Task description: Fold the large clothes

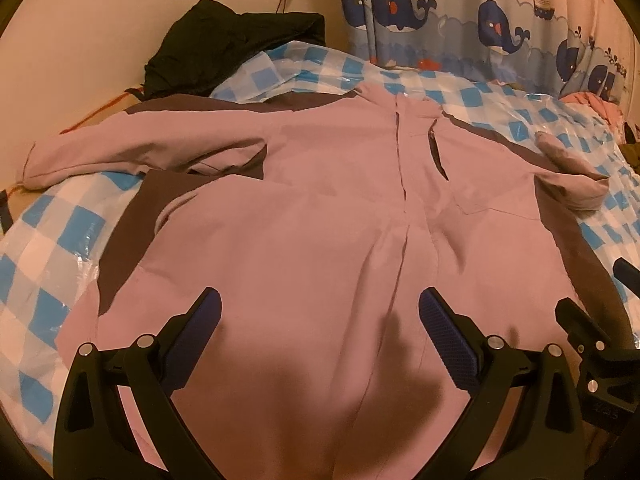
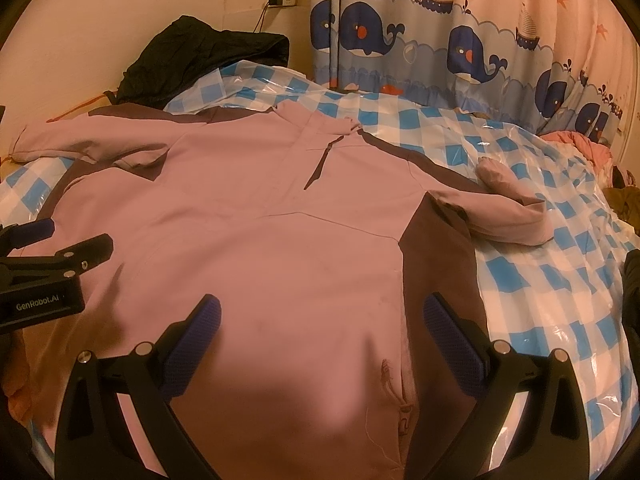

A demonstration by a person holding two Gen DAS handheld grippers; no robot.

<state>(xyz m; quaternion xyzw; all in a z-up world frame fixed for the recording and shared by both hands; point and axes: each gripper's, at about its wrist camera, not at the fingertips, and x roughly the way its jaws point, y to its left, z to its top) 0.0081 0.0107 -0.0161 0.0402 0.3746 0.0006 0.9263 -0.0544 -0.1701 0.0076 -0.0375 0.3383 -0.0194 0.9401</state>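
A large pink jacket with dark brown side panels lies spread front-up on the bed; it also fills the right wrist view. Its left sleeve stretches out to the left. Its right sleeve is bent on the checkered cover. My left gripper is open and empty above the jacket's lower middle. My right gripper is open and empty above the jacket's lower right part, near the brown side panel. Each gripper shows at the edge of the other's view.
The bed has a blue-and-white checkered plastic cover. A black garment is piled at the far left corner by the wall. A whale-print curtain hangs behind. Pink clothes lie at the far right.
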